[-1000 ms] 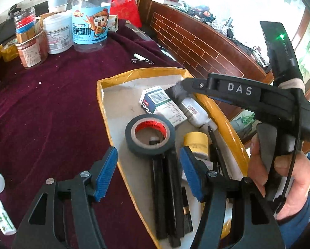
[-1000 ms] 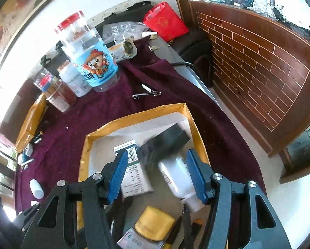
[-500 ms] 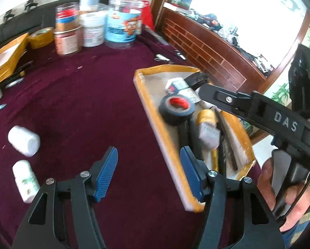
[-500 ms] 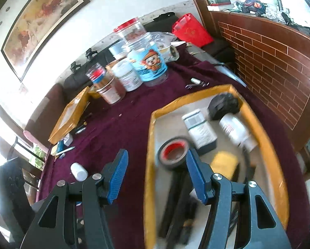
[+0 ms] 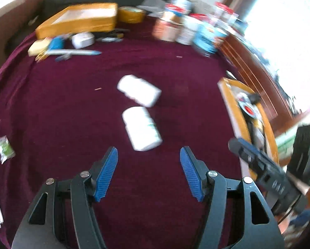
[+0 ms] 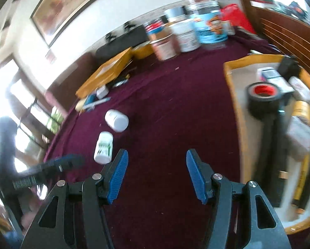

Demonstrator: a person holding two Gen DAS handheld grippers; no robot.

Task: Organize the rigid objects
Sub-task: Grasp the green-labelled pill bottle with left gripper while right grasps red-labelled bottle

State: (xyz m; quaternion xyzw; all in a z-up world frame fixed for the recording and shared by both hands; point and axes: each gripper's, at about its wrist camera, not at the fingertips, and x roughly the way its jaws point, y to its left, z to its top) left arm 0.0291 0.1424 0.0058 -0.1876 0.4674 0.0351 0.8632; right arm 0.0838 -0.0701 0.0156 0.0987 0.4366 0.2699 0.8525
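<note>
Left wrist view showed the left gripper [image 5: 148, 172], jaws wide and empty, lined up on the green-labelled white plastic bottle [image 5: 142, 128] at frame centre; the right gripper [image 6: 155, 175] likewise gaped empty.

Matt maroon cloth [image 5: 71, 108] carries smooth white plastic bottles [image 5: 141, 128]; the tongs' [image 5: 148, 172] blue pads [image 5: 107, 173] look ribbed.

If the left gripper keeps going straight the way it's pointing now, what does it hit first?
Most likely the green-labelled white bottle, lying on the maroon cloth just ahead of the open left gripper. A second white bottle lies beyond it. Motion blur makes depth uncertain.
</note>
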